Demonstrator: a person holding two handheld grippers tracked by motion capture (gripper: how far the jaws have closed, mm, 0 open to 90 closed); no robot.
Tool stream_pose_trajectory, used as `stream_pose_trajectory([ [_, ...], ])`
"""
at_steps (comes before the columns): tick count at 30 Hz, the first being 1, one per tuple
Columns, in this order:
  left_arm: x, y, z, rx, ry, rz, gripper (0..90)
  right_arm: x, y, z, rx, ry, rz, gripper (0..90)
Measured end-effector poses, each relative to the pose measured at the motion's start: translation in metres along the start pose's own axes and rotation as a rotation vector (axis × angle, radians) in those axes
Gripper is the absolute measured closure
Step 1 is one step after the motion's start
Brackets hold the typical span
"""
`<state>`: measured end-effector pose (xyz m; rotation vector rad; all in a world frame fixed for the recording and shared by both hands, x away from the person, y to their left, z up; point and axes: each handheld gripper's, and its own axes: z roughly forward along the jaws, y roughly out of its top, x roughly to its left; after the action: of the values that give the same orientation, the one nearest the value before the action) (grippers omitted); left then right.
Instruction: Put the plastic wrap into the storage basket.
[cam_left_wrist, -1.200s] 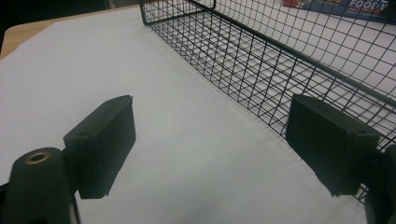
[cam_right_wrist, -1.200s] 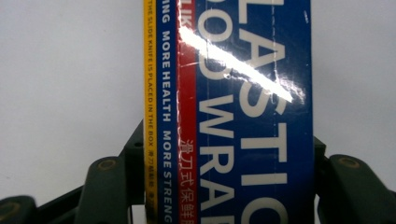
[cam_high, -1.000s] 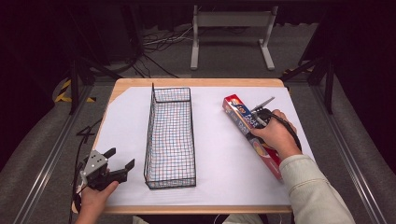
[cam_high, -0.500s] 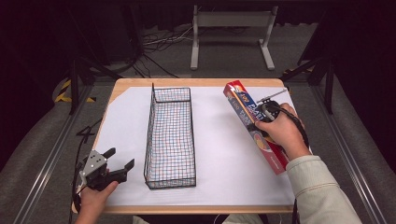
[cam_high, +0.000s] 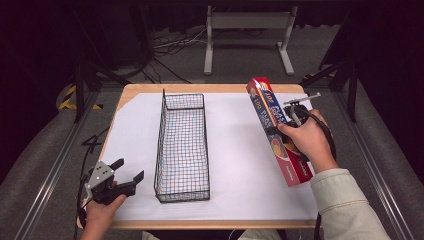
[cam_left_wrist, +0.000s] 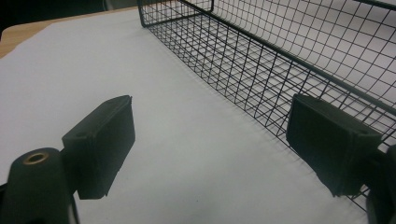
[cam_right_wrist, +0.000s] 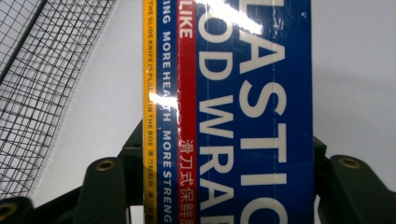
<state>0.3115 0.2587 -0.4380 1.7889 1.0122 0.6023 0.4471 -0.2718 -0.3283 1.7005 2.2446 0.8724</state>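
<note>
The right claw is closed tight on the long box of plastic wrap and holds it tilted above the right side of the table. The left claw is wide open with nothing in it, beside the wire basket

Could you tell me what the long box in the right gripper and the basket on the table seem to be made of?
The plastic wrap box looks like glossy printed cardboard: sharp folded edges and bright glare streaks across its blue and red print. The basket appears to be thin metal wire with a dark, probably coated finish: an open square grid with a thicker rim rod, through which the white table cover shows.
</note>
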Motion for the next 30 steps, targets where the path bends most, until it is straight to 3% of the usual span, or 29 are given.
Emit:
stream_pose_trajectory([
  [5, 0.001, -0.001, -0.001, -0.005, 0.002, -0.009, 16.3, 0.003, 0.003, -0.006, -0.023, -0.001, 0.002, 41.4],
  [10, 0.001, 0.0, -0.001, -0.006, 0.003, -0.01, 16.4, 0.009, 0.006, -0.01, -0.026, 0.011, 0.048, 41.4],
  [22, -0.001, 0.003, 0.003, -0.013, -0.008, -0.006, 16.5, 0.045, 0.024, -0.009, -0.027, -0.008, 0.079, 41.3],
  [30, 0.0, 0.006, 0.006, -0.021, -0.012, -0.008, 16.6, 0.072, 0.036, -0.003, -0.009, 0.016, 0.074, 41.2],
])
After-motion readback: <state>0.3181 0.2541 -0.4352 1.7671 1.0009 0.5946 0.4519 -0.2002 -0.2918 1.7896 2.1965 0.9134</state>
